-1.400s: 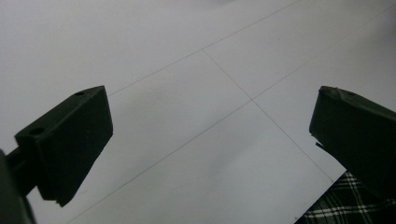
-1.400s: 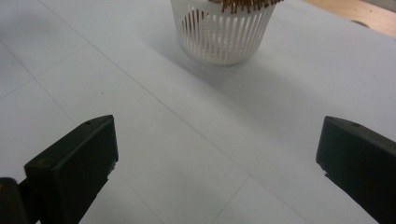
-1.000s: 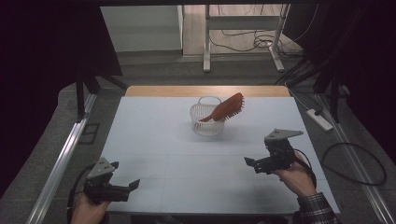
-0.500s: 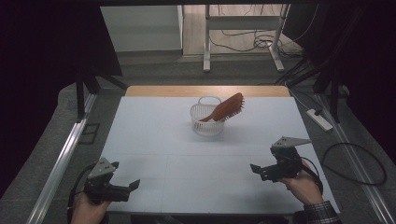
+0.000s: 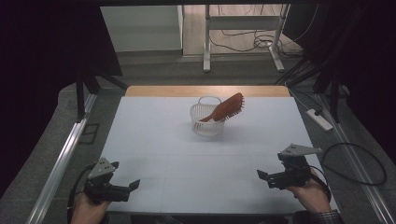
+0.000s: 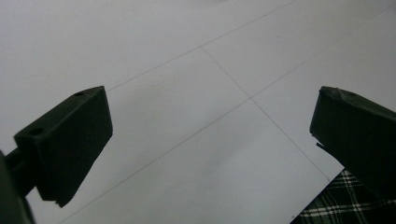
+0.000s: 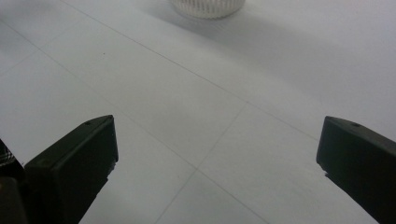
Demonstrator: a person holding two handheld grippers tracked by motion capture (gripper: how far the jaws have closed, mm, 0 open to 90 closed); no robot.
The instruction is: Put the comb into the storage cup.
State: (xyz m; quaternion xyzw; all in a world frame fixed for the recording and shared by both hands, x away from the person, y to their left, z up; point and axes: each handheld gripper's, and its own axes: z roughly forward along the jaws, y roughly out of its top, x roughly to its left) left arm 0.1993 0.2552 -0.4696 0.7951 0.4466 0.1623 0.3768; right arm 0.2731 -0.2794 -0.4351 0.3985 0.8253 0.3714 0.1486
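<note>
A white table [image 5: 154, 140] is seen from above, and near the middle of its far half a small white basket [image 5: 205, 125] is set. A reddish-brown hairbrush [image 5: 227, 108] is propped in the basket, its handle end down inside and its bristled head raised over the rim. Its long axis is tilted, running up and toward the far right, with the head pointed that way. Both tools are held at the near edge, well apart from the basket. The right gripper [image 5: 273, 178] is judged somewhat nearer; the basket lies ahead and to its left. The left gripper [image 5: 126, 189] is held at the near left corner. Both sets of jaws are spread wide with nothing between them
</note>
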